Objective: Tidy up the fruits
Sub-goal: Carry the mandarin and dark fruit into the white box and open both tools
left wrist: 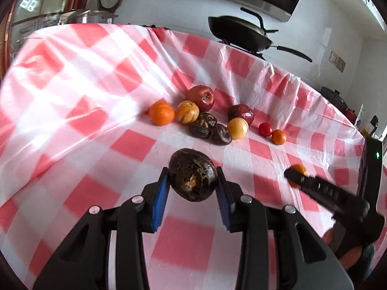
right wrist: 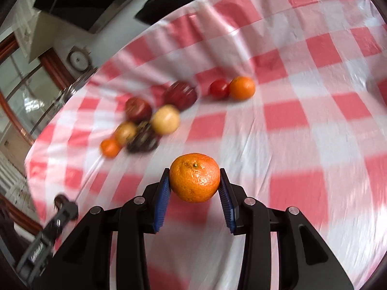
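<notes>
Clamped in the left hand-held gripper (left wrist: 192, 181) is a dark fruit (left wrist: 192, 177); the right hand-held gripper (right wrist: 194, 181) grips a mandarin (right wrist: 195, 177). Both hang above the surface (left wrist: 72, 91). Farther off, the pile (left wrist: 208, 118) lies loose, so sorting looks barely begun.

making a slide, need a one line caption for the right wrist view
Right claw gripping an orange above the checked tablecloth, fruit pile beyond.
</notes>
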`<state>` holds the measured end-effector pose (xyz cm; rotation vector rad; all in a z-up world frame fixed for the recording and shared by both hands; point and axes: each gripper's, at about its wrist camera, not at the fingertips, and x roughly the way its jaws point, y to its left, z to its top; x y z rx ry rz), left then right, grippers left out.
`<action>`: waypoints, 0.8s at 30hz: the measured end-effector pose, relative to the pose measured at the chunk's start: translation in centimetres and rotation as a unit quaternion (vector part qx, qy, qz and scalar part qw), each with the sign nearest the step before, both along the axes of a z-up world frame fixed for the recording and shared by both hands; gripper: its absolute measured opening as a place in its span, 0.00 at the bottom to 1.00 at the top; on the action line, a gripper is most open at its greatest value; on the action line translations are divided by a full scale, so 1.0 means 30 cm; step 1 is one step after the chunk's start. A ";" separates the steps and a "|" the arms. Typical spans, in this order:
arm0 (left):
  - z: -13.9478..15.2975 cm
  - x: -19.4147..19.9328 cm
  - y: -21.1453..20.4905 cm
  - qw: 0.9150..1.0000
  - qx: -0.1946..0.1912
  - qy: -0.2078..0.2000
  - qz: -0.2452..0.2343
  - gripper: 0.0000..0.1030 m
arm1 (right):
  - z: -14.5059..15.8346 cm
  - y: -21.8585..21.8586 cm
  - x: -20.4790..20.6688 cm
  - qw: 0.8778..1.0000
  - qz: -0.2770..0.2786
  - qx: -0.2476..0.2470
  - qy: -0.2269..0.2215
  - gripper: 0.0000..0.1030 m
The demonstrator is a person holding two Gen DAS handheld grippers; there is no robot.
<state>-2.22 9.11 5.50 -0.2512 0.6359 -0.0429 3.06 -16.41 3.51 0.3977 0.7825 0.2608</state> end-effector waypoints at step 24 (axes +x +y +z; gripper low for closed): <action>-0.051 -0.513 0.251 0.997 0.060 0.017 0.037 0.37 | 0.020 0.413 -0.557 0.986 0.151 -0.069 -0.009 0.38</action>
